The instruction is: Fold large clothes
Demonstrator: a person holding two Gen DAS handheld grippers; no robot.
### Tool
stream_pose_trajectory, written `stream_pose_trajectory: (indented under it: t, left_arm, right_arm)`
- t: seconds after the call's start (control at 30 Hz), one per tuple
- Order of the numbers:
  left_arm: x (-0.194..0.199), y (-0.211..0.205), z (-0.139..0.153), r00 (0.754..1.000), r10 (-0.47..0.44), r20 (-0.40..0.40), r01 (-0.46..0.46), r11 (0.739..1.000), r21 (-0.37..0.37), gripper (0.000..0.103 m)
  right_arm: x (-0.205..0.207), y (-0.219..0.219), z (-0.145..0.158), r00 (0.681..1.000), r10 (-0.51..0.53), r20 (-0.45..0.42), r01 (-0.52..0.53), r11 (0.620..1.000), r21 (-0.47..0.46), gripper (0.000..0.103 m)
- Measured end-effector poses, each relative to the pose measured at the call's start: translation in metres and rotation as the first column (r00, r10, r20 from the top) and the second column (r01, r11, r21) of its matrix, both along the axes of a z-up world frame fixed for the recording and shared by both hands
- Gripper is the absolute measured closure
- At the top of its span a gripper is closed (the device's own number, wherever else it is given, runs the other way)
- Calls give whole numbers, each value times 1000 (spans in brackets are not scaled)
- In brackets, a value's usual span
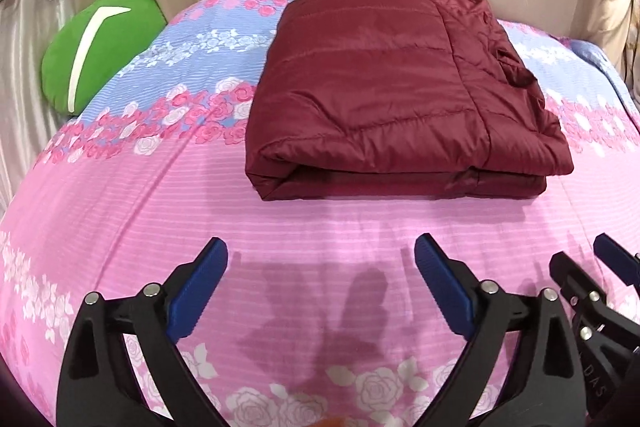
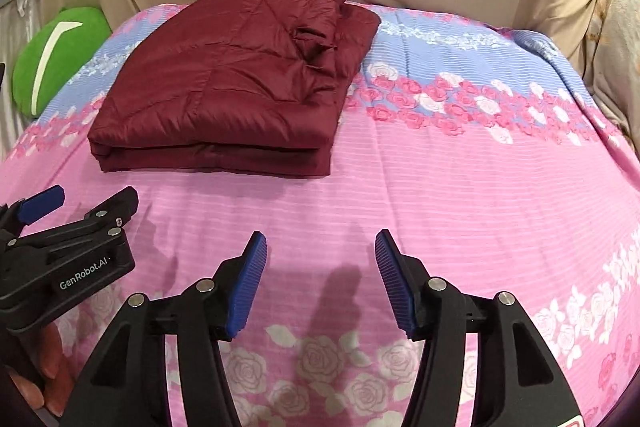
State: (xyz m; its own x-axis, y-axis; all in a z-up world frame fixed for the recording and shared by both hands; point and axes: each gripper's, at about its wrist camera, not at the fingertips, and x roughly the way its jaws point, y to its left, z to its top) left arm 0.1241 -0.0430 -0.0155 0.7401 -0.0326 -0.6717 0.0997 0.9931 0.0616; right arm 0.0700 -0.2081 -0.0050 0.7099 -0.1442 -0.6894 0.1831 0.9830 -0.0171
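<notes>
Both grippers (image 1: 321,249) (image 2: 321,243) open, folded jacket (image 1: 396,87) on bedspread (image 1: 160,187)

The left gripper (image 1: 321,255) is pointing forward and downward with its blue-padded fingers (image 1: 198,291) standing wide apart and nothing lying between them. The right gripper (image 2: 321,247) is tilting down the same way just beside it, its fingers (image 2: 248,283) parted less widely and likewise gripping nothing. A hand (image 2: 48,379) is showing at the lower left of the right wrist view, its fingertips curling under the left gripper's black body.
</notes>
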Motion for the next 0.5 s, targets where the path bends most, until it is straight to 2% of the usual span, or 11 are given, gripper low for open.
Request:
stream_pose_trajectory:
  t: [0.5]
  left_arm:
    - [-8, -7, 1, 999, -16, 30, 15, 999, 32, 10]
  right_arm:
    - [-2, 11, 1, 1000, 12, 25, -12, 1000, -10, 41]
